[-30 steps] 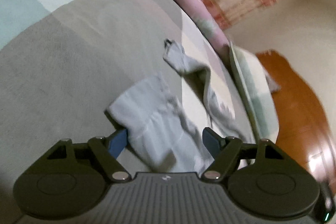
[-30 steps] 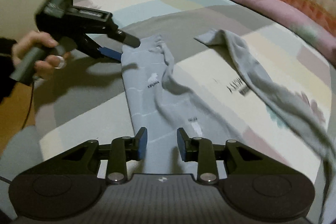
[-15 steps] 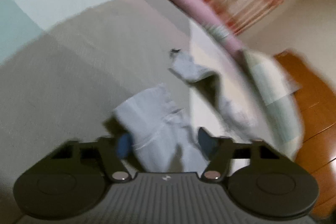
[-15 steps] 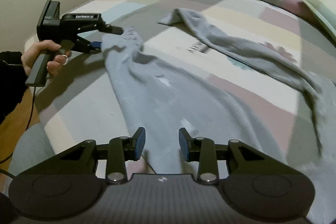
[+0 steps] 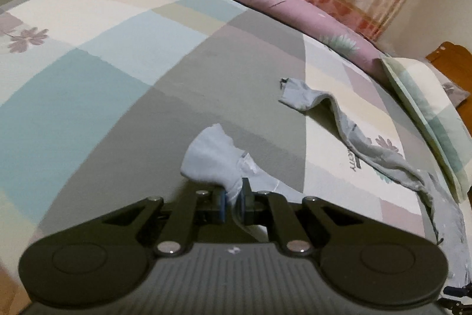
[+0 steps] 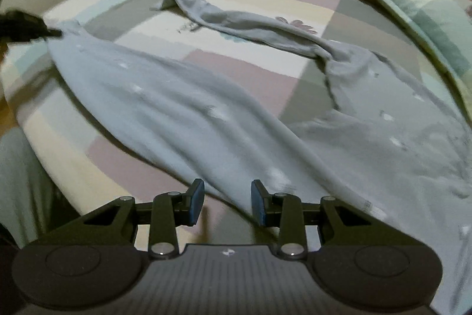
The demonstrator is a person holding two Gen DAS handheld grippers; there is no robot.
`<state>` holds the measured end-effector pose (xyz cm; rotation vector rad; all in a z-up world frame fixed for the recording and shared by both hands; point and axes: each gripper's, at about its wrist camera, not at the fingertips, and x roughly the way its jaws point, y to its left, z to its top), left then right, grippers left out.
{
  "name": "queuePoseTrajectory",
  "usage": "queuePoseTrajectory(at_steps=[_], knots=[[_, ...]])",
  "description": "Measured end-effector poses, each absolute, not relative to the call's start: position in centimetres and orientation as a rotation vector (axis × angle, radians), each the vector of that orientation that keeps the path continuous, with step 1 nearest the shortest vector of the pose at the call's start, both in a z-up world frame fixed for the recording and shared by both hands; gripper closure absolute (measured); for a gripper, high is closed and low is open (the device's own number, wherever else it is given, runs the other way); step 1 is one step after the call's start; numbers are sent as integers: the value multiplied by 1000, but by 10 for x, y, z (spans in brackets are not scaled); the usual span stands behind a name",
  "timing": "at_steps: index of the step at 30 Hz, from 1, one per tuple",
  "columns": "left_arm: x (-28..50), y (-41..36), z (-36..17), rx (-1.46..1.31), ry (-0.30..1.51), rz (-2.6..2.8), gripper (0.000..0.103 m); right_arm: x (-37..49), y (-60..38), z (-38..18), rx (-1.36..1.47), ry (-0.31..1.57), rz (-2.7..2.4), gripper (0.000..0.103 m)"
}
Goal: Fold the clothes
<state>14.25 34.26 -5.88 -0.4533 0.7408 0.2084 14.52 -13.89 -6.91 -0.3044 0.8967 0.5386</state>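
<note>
We are only starting the fold: the trousers are still lying spread out.

Our left gripper [image 5: 232, 201] is closing on the cuff of one leg of the grey trousers [image 6: 183, 108], with the cloth between its pads. Our right gripper [image 6: 227, 201] is hanging half open and empty above the near edge of the cloth. The other leg [image 6: 236, 19] is lying twisted farther away on the bed [image 6: 250, 67]; nothing is folded yet.

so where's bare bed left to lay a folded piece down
Free: the wide teal and grey stretch of bedsheet between the left gripper and the pink bolster. Crowded: the side toward the pillow, where the grey garment spreads its legs and waist.
</note>
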Motion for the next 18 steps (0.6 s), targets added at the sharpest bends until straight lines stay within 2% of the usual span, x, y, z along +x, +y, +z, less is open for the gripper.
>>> queuePoseTrajectory(at_steps=[6, 11, 18], knots=[[120, 351, -69, -500, 803, 273, 96, 133, -162, -73, -443, 896, 533, 64], [100, 344, -67, -489, 784, 276, 96, 132, -170, -73, -535, 869, 528, 64], [107, 342, -89, -447, 899, 296, 96, 196, -173, -59, -440, 796, 488, 65]])
